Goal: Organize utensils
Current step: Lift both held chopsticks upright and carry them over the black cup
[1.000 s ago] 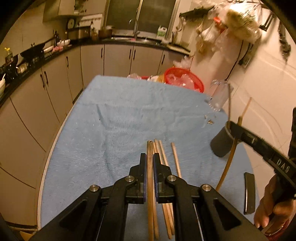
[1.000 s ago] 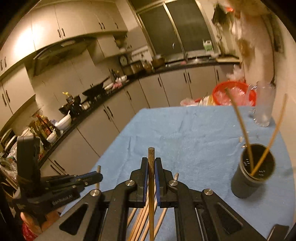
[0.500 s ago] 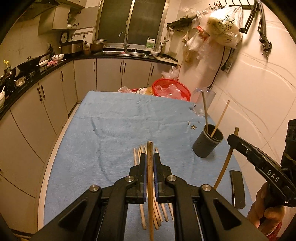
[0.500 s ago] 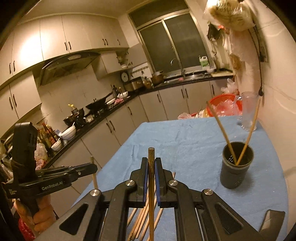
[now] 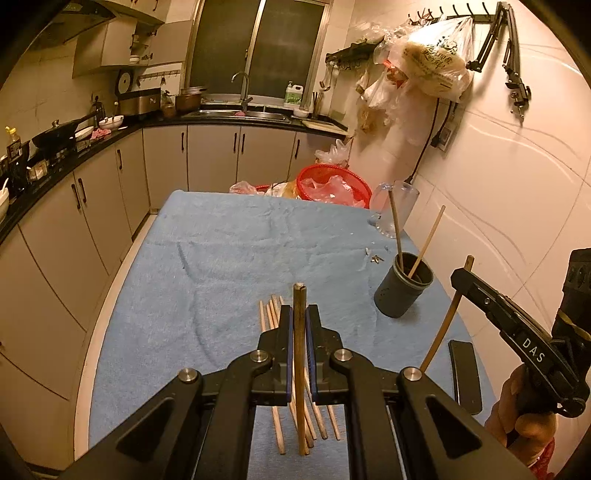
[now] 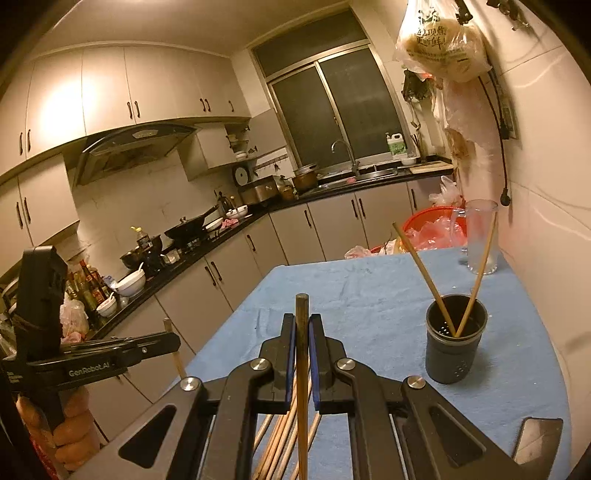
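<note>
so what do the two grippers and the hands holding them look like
Both are matte black plastic with silver pivot bolts and blue pads inside the fingers. The right gripper carries white "DAS" lettering, the left gripper "GenRobot.AI". Bare hands grip black handles; no sleeves or cables show.

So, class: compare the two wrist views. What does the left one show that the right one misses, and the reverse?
Only the left wrist view shows the small scraps on the blue cloth and the wall hooks.

Only the right wrist view shows the range hood and the upper cabinets.

Both show the dark cup holding two chopsticks, the loose chopsticks, the red basket and the phone. Each gripper, left and right, is shut on a chopstick.
</note>
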Demonstrator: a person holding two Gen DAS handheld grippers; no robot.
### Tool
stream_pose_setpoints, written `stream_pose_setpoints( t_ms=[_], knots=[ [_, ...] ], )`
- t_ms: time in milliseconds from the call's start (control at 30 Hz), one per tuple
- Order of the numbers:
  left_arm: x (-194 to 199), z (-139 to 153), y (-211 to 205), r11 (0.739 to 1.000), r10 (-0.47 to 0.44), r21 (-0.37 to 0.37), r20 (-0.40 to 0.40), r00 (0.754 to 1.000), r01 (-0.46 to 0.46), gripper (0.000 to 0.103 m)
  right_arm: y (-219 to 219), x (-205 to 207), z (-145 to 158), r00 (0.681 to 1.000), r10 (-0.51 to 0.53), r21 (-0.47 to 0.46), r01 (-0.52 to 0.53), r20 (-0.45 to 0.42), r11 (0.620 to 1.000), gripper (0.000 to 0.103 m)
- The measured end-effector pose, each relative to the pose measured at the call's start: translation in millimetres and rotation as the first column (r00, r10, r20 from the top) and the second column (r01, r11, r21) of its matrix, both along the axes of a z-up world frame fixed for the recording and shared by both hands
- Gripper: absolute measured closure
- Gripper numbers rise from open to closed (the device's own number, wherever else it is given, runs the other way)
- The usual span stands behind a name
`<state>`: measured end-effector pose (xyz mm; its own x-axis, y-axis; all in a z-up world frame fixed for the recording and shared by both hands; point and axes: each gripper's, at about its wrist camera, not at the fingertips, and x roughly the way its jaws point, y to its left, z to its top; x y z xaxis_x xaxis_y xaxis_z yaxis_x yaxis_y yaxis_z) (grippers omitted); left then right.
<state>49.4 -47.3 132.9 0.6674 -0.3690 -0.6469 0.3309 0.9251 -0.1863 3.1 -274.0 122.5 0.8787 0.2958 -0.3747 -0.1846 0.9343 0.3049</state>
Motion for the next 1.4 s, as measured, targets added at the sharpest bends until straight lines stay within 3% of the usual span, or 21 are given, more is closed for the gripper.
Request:
stream_pose_setpoints(
  t_ms=[1000,1400],
  knots=[
    [-8,28,-35,0.995,-0.096,0.014,0.051,0.994,0.095,0.096,-37,-23,20,0.992,-0.109,0.033,0.107,0.064,0.994,0.096],
    [-2,41,-69,0.988,-0.155,0.023,0.055,0.986,0.154,0.096,-81,-39,36,0.974,-0.203,0.050,0.199,0.102,0.979,0.096]
  ],
)
